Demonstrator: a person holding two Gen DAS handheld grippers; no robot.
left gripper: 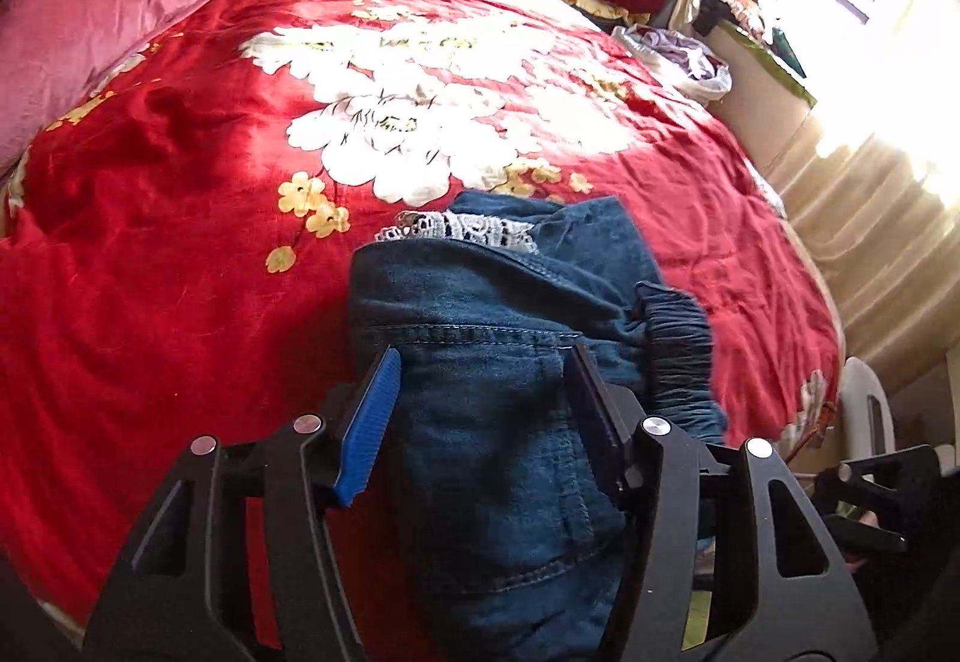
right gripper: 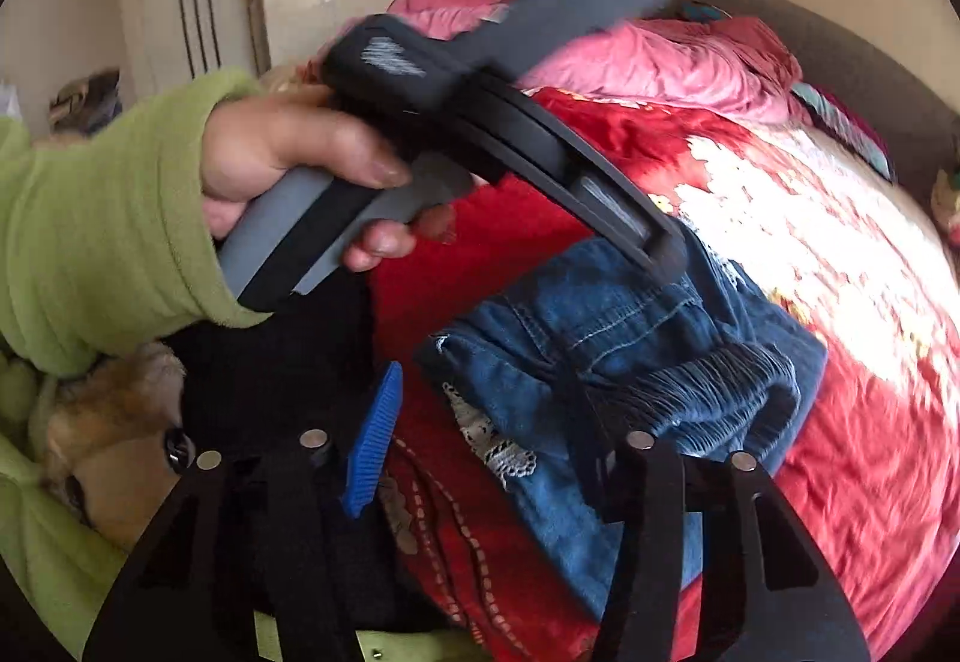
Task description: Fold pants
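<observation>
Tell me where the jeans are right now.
The jeans lie bunched on the red floral blanket at the bed's near edge, between the left gripper fingers in the left wrist view.

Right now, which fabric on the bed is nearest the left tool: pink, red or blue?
The blue denim pants, lying between the left tool's fingers. The red floral blanket is spread beneath them; the pink quilt is bunched at the far side.

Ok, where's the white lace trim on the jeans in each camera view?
Left wrist view: the lace trim sits just above centre, at the far edge of the jeans.
Right wrist view: the lace trim is low and centre, at the jeans' near left edge.
Shared landmark: the red floral blanket.
</observation>
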